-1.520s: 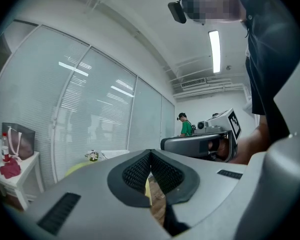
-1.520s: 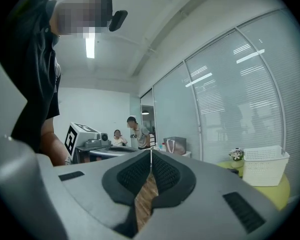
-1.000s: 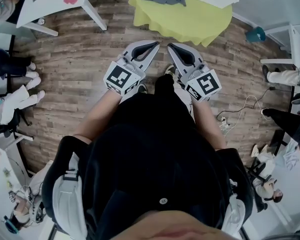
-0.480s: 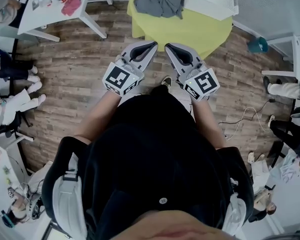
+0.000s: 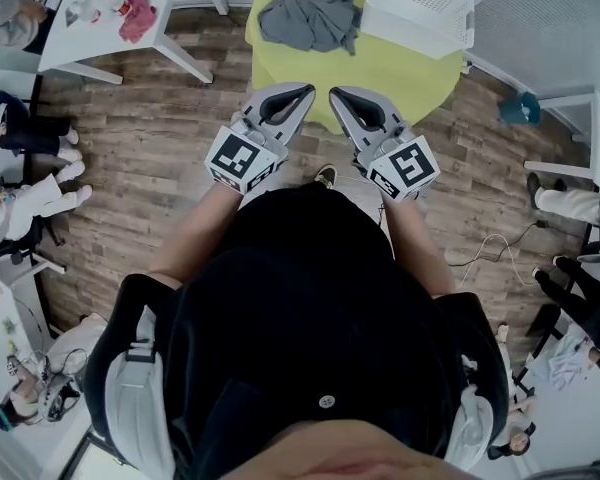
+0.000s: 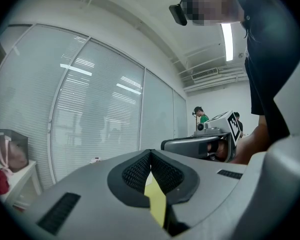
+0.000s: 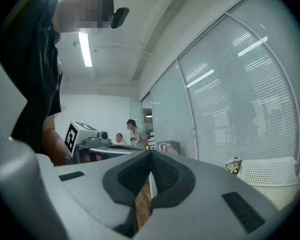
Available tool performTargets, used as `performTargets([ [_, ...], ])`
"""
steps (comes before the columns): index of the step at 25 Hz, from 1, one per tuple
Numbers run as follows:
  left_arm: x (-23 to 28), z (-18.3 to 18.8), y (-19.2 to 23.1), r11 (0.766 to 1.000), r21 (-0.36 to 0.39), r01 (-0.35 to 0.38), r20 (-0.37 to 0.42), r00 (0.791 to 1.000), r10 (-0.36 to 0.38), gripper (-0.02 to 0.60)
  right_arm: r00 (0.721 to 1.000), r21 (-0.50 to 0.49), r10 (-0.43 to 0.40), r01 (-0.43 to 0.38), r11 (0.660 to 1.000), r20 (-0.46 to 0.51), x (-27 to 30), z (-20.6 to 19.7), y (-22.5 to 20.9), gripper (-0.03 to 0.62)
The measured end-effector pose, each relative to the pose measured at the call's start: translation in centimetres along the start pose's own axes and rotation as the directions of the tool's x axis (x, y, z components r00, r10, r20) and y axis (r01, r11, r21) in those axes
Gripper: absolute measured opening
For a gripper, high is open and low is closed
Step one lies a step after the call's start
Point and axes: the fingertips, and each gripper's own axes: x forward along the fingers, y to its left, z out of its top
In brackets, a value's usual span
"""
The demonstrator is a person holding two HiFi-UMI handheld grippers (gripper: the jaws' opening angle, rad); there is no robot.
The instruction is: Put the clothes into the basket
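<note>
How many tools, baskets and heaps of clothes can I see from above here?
Tools: 2 (left tool, right tool)
White basket: 1
Grey clothes heap: 1
Total: 4

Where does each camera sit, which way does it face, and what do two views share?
Head view: on the head, steeply down at table, clothes, basket; shows torso, left gripper, right gripper.
Left gripper view: along its shut jaws toward blinds; shows right gripper, torso.
Right gripper view: along its shut jaws toward blinds; shows left gripper.
Shared: basket, in head and right gripper views.
</note>
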Motion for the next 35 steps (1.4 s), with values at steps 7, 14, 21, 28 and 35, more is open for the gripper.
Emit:
performTargets([
  [7, 3.8, 0.1, -0.5, 0.999, 0.004, -0.039, -0.001, 0.999, 0.039, 0.009, 0.999, 0.009, 0.044, -0.044, 0.999, -0.001, -1.7, -0.5, -3.6, 0.023],
  [14, 5.8, -0.1, 0.1, 0.998, -0.004, -0.058, -0.017, 0.998, 0.058, 0.009, 0.999, 0.021, 0.045, -0.045, 0.999, 0.000, -2.2, -0.9, -6.0, 0.025],
  [21, 7.7, -0.4, 2.4, 0.999, -0.003, -0.052, -0.012, 0.999, 0.052, 0.009, 1.000, 0.027, 0.022, -0.022, 0.999, -0.004, -0.9, -1.1, -8.7, 0.025],
  [28, 9.9, -0.9, 7.0, 1.000, -0.010, -0.021, -0.016, 1.000, 0.021, 0.009, 0.999, 0.013, 0.003, -0.003, 1.000, -0.035, 2.7, -1.4, -11.5, 0.025],
  [35, 12.6, -2.0, 12.6, 0.999, -0.021, 0.027, -0.055, 0.998, -0.028, 0.009, 0.997, 0.029, -0.041, 0.043, 0.999, -0.067, 7.5, -2.3, -15.9, 0.025],
])
